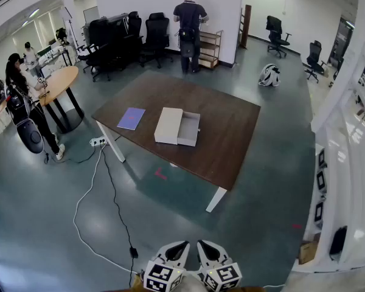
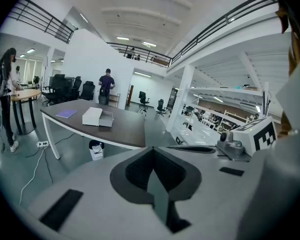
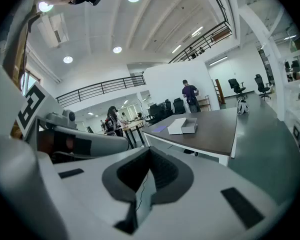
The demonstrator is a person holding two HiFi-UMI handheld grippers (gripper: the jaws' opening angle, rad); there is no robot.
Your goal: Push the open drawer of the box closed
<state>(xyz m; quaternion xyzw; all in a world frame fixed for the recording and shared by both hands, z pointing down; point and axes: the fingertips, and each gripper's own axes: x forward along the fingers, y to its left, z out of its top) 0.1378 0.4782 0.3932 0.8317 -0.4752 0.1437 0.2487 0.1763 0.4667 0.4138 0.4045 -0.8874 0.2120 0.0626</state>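
A white box (image 1: 168,125) lies on the brown table (image 1: 231,132), far ahead of me, with its drawer (image 1: 189,129) pulled out to the right. The left gripper view shows the box (image 2: 92,116) and drawer (image 2: 106,119) small at the left; the right gripper view shows the box (image 3: 177,126) with the drawer (image 3: 190,126) beside it, near the middle. My left gripper (image 1: 173,254) and right gripper (image 1: 210,253) sit side by side at the bottom edge, well short of the table. The left gripper (image 2: 152,151) and the right gripper (image 3: 149,151) both have their jaws together with nothing between them.
A purple notebook (image 1: 131,118) lies left of the box. A power strip (image 1: 98,141) and cables (image 1: 88,205) trail over the floor by the table's left leg. A person (image 1: 189,29) stands at the far wall, another (image 1: 21,102) by a round table (image 1: 58,83). White shelving (image 1: 347,163) runs along the right.
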